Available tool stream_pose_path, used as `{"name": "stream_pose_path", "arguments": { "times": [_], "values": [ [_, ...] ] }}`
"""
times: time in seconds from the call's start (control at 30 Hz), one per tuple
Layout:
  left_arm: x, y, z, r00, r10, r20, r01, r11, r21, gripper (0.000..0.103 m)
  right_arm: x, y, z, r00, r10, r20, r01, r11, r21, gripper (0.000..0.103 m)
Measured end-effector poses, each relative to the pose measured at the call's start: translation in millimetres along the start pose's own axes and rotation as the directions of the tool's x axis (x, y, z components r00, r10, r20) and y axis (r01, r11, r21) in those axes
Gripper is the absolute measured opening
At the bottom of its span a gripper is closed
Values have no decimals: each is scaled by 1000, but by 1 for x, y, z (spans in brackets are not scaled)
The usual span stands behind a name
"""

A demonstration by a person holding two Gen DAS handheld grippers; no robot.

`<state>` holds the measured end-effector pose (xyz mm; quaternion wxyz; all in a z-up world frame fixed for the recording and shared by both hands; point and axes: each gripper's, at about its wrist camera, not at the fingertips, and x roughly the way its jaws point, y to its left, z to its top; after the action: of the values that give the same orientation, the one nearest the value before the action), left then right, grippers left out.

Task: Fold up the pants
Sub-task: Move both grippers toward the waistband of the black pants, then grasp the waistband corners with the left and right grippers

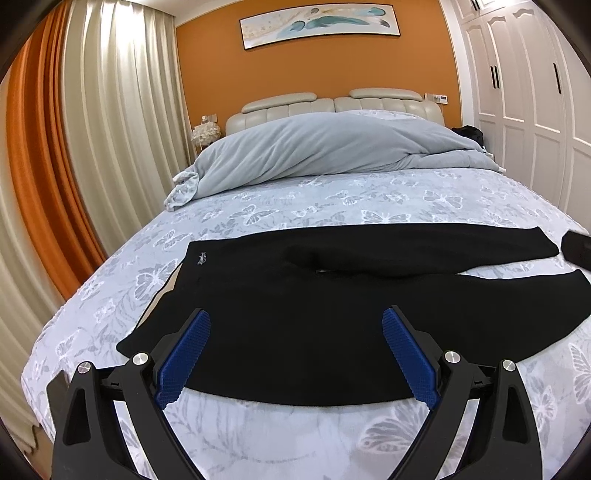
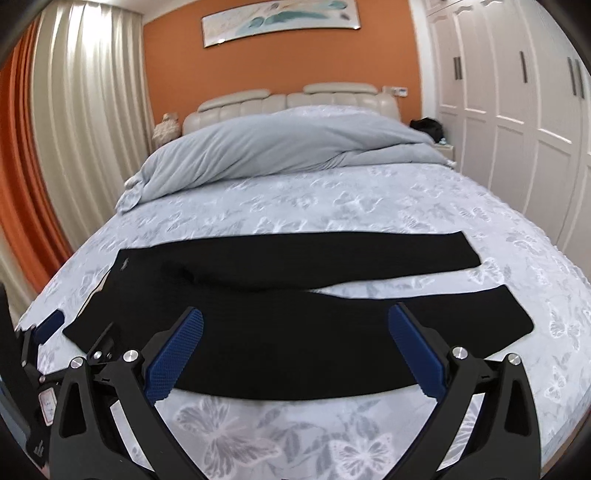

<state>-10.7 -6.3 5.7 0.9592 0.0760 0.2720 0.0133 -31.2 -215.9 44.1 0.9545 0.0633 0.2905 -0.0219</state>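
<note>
Hovering wide open and empty, left claw (image 1: 295, 354) and right claw (image 2: 295, 354) face black pants (image 1: 295, 295) lying flat across the bed (image 1: 295, 435), waistband left. Risks: pinching one layer only, or dragging the legs askew, since the fabric looks limp.

Matt black knit pants (image 1: 295, 314) lie on printed cloth bed (image 1: 258, 210); fingers (image 1: 184, 358) carry blue, rough-textured rubbery pads.

facing an orange wall (image 1: 314, 70) bearing a framed feather painting (image 1: 319, 24), cream padded headboard (image 1: 332, 105) below, white wardrobe (image 1: 524, 92) standing right, striped curtains (image 1: 92, 110) hanging left
</note>
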Motion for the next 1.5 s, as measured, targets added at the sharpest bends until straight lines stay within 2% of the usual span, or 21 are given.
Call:
{"name": "stream_pose_path", "arguments": {
  "times": [0.2, 0.33, 0.53, 0.6, 0.67, 0.8, 0.87, 1.0, 1.03, 1.1, 1.13, 1.23, 1.27, 1.3, 1.33, 1.4, 1.5],
  "values": [
    [0, -1, -2, 1000, -2, -12, 2, 1000, -6, 93, 5, 6, -5, 999, 36, -33, -37, 999, -13, 98],
    [3, 1, 0, 1000, -6, -17, 6, 1000, -1, 93, 12, 4, -8, 999, 16, -49, -16, 1000, -15, 98],
    [26, 27, 13, 994, -70, -81, 66, 997, -40, 93, 44, -33, -16, 991, -29, -129, 31, 999, 10, 98],
    [43, 47, 23, 989, -96, -113, 88, 993, -74, 93, 58, -56, -11, 986, -72, -153, 73, 997, 0, 98],
    [70, 74, 35, 980, -125, -152, 106, 986, -128, 93, 73, -76, -2, 982, -94, -165, 90, 995, -33, 98],
    [142, 127, 56, 961, -162, -225, 106, 965, -242, 93, 117, -141, 24, 963, -216, -164, 204, 975, -83, 98],
    [193, 158, 65, 952, -140, -272, 56, 954, -293, 93, 148, -189, 42, 952, -251, -176, 248, 968, -39, 98],
    [278, 206, 82, 942, -66, -329, -61, 931, -360, 93, 199, -268, 69, 938, -271, -214, 293, 953, 80, 98],
    [299, 217, 84, 937, -44, -347, -97, 921, -377, 93, 216, -287, 75, 933, -279, -229, 310, 944, 113, 98],
    [341, 243, 85, 922, -52, -383, -135, 886, -444, 93, 238, -317, 84, 922, -302, -243, 345, 926, 156, 98],
    [362, 255, 83, 912, -56, -406, -163, 858, -487, 93, 251, -331, 87, 917, -308, -251, 356, 918, 174, 98],
    [400, 269, 74, 895, -108, -432, -170, 814, -555, 93, 284, -355, 88, 902, -324, -284, 383, 905, 186, 98],
    [413, 269, 68, 882, -126, -454, -173, 809, -562, 93, 295, -358, 87, 897, -325, -300, 388, 904, 180, 98],
    [415, 266, 67, 882, -92, -463, -198, 819, -539, 93, 305, -358, 86, 891, -327, -316, 392, 904, 169, 98],
    [417, 261, 69, 888, -48, -457, -216, 835, -507, 93, 319, -360, 83, 884, -321, -340, 391, 907, 159, 98],
    [425, 253, 69, 886, -25, -464, -220, 856, -468, 97, 336, -358, 77, 873, -320, -368, 393, 909, 140, 98],
    [434, 248, 73, 882, -11, -471, -221, 873, -435, 96, 345, -346, 75, 884, -313, -347, 377, 916, 136, 98]
  ]
}}
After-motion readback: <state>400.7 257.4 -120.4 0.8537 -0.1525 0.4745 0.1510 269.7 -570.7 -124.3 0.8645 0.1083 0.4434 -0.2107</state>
